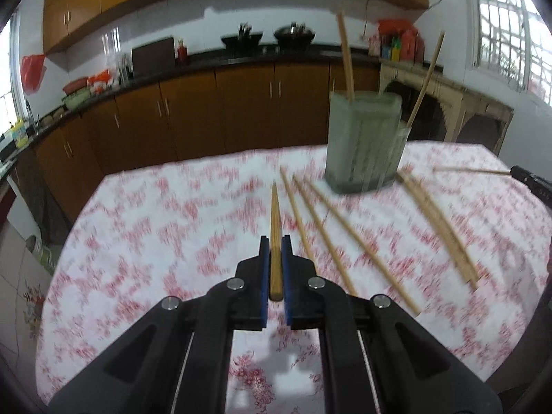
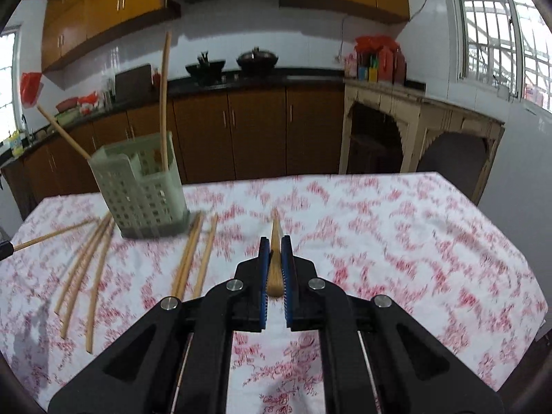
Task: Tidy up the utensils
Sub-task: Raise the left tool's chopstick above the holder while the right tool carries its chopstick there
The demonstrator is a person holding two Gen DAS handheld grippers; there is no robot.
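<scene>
My left gripper [image 1: 275, 241] is shut on a wooden chopstick [image 1: 275, 214] that points forward over the table. My right gripper [image 2: 275, 241] is shut on another wooden chopstick [image 2: 275, 238]. A pale green slotted utensil holder [image 1: 362, 141] stands on the table, ahead and right of the left gripper, with two chopsticks upright in it. In the right wrist view the holder [image 2: 141, 189] stands ahead to the left. Several loose chopsticks [image 1: 327, 238] lie on the cloth beside the holder; they also show in the right wrist view [image 2: 193, 255].
The table wears a white cloth with red flowers [image 1: 155, 227]. Brown kitchen cabinets [image 1: 207, 114] and a dark counter with pots run behind it. A pale wooden side table [image 2: 414, 127] stands at the back right. The right gripper's tip with its chopstick shows at the left view's right edge [image 1: 528, 179].
</scene>
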